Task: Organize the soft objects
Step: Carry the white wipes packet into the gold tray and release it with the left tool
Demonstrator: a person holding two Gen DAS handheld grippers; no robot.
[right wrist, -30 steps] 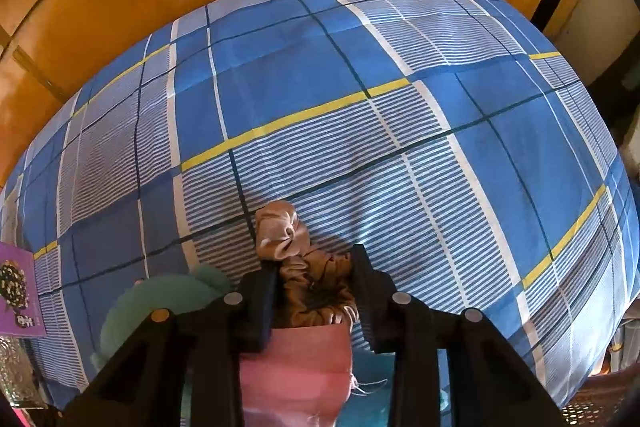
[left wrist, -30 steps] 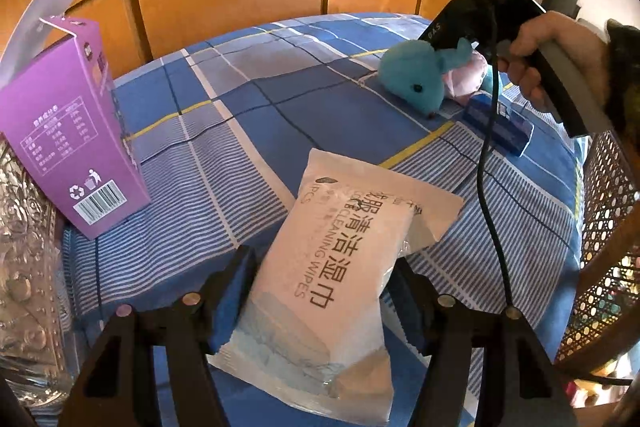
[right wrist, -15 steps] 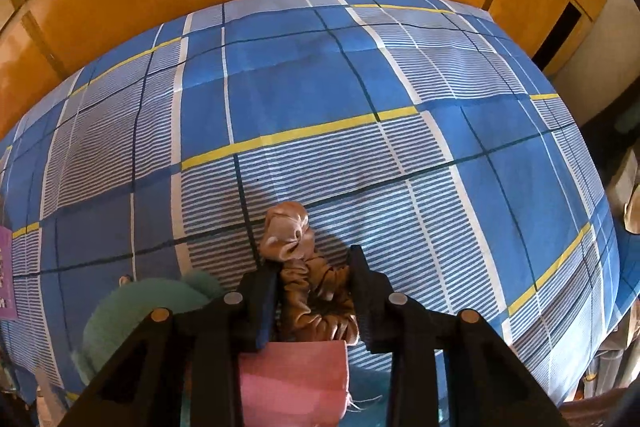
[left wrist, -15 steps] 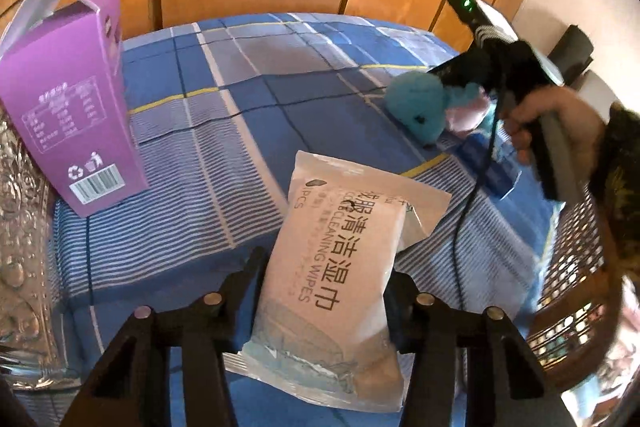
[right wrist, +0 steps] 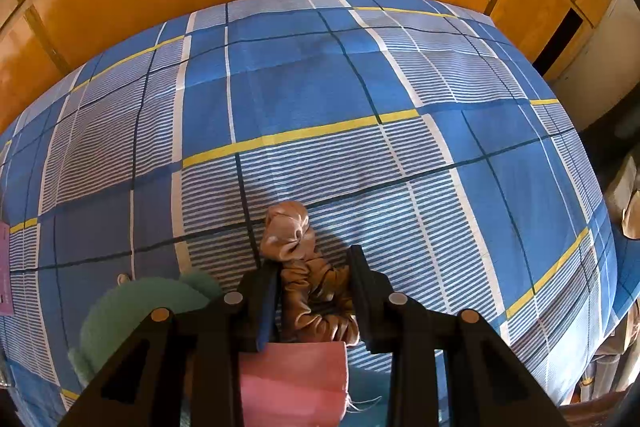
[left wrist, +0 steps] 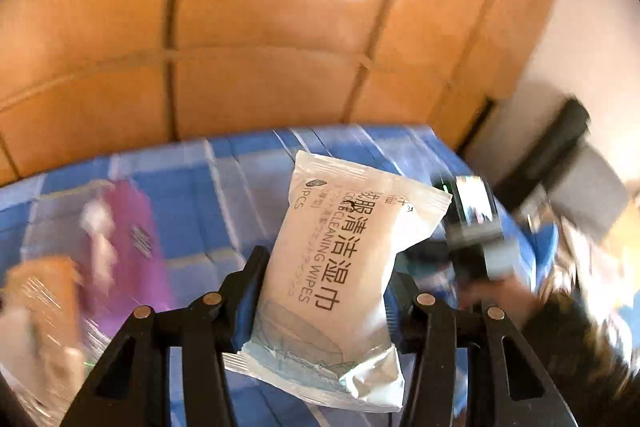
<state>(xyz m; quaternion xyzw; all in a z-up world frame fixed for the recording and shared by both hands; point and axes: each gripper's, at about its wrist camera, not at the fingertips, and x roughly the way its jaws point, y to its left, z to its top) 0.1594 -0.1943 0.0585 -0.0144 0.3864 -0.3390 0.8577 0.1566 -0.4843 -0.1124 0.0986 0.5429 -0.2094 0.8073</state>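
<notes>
Since a second ago, you have lifted the cleaning wipes pack point(left wrist: 340, 267) off the blue plaid bedcover point(right wrist: 320, 99); your left tongs point(left wrist: 320, 291) stay clamped on its sides. Your right tongs point(right wrist: 314, 291) grip the brown scrunchie point(right wrist: 304, 275), teal plush toy point(right wrist: 132, 311) just left, pink cloth point(right wrist: 292, 379) beneath.
</notes>
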